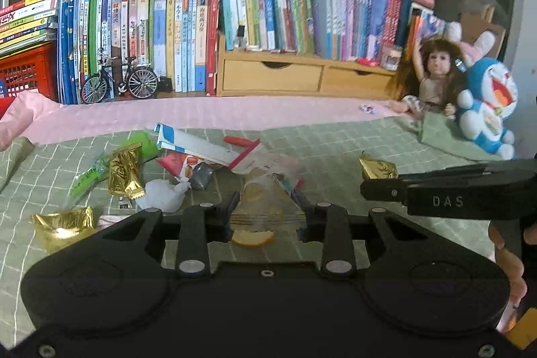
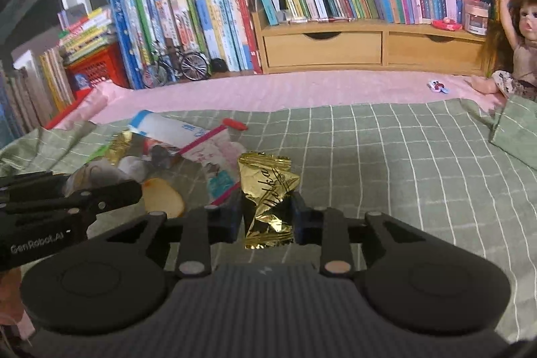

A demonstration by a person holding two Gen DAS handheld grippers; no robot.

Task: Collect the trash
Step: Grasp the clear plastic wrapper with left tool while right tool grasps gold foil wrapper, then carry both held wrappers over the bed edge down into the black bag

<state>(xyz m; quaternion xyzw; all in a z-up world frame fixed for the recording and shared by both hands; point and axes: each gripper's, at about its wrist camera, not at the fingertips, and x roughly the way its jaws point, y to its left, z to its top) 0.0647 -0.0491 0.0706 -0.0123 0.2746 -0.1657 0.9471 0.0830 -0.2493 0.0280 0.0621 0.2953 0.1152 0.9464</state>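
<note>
My left gripper (image 1: 268, 203) is shut on a clear plastic bag (image 1: 268, 190) with an orange peel piece (image 1: 253, 237) showing below it. From the right wrist view the left gripper (image 2: 131, 187) comes in at the left edge, with the peel (image 2: 164, 197) beside it. My right gripper (image 2: 268, 217) is shut on a crumpled gold wrapper (image 2: 268, 190), lifted over the green checked sheet (image 2: 386, 163). In the left wrist view the right gripper (image 1: 369, 187) reaches in from the right with that gold wrapper (image 1: 377, 170) at its tip.
A pile of trash lies left of centre: gold wrappers (image 1: 124, 171), a gold ingot-shaped packet (image 1: 63, 222), white tissue (image 1: 161, 193), a blue-white packet (image 1: 191, 143). Behind are books (image 1: 188, 39), a wooden drawer unit (image 1: 272, 74), a model bicycle (image 1: 119, 83), a doll (image 1: 433, 76) and a blue plush (image 1: 486, 106).
</note>
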